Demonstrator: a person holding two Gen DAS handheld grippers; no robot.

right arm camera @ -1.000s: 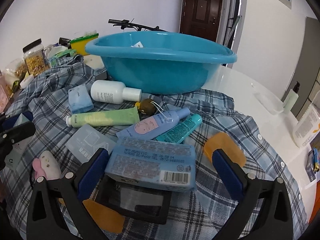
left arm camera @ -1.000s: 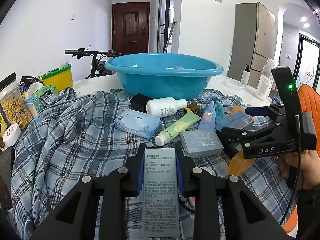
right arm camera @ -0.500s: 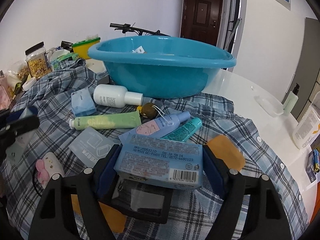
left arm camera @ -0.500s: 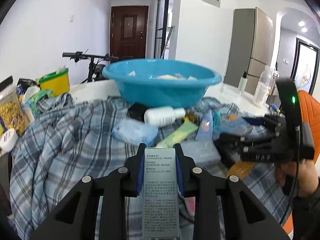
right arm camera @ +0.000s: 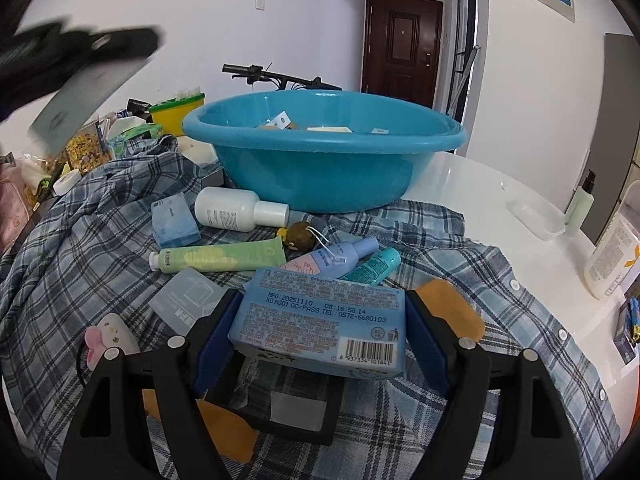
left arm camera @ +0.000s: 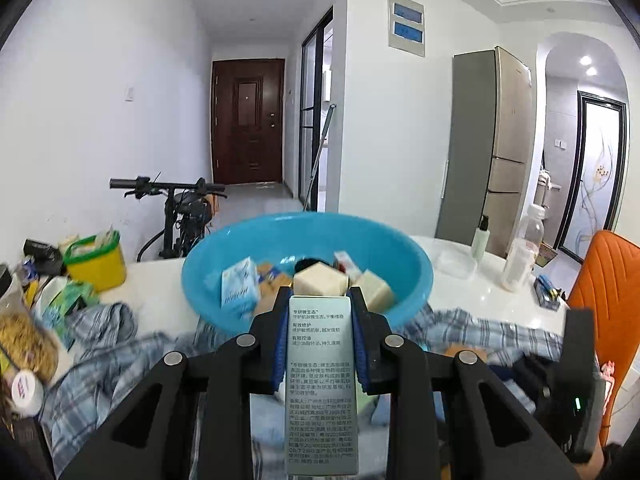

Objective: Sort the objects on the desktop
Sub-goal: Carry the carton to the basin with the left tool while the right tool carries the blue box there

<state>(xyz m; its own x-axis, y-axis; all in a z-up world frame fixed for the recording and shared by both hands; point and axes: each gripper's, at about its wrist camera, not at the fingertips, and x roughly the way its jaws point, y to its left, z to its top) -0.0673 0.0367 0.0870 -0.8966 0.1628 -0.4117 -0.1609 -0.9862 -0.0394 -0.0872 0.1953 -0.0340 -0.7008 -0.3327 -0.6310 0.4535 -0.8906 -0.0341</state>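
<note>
**Both fingers gripping packages in front of the blue basin**

The left gripper (left arm camera: 319, 344) is clamping a tall grey-green carton (left arm camera: 320, 384) between its narrow-set fingers (left arm camera: 280, 344), the printed face filling the lower centre of the left wrist view. Just beyond the carton's top edge, the blue basin (left arm camera: 408, 280) is sitting at mid-frame, holding a light blue pack (left arm camera: 239, 288) and pale cartons (left arm camera: 320, 282).

The right gripper (right arm camera: 318, 332) is pressing its fingers (right arm camera: 214, 336) against both ends of a blue wipes pack (right arm camera: 320, 324) at the lower centre of the right wrist view. Above it, a green tube (right arm camera: 218, 258), a white bottle (right arm camera: 240, 214), a lilac bottle (right arm camera: 332, 258) and a teal tube (right arm camera: 372, 266) are lying on the plaid shirt (right arm camera: 88, 248), which is spreading over the white bench (right arm camera: 516, 248). The basin is standing behind them at upper centre.
</note>
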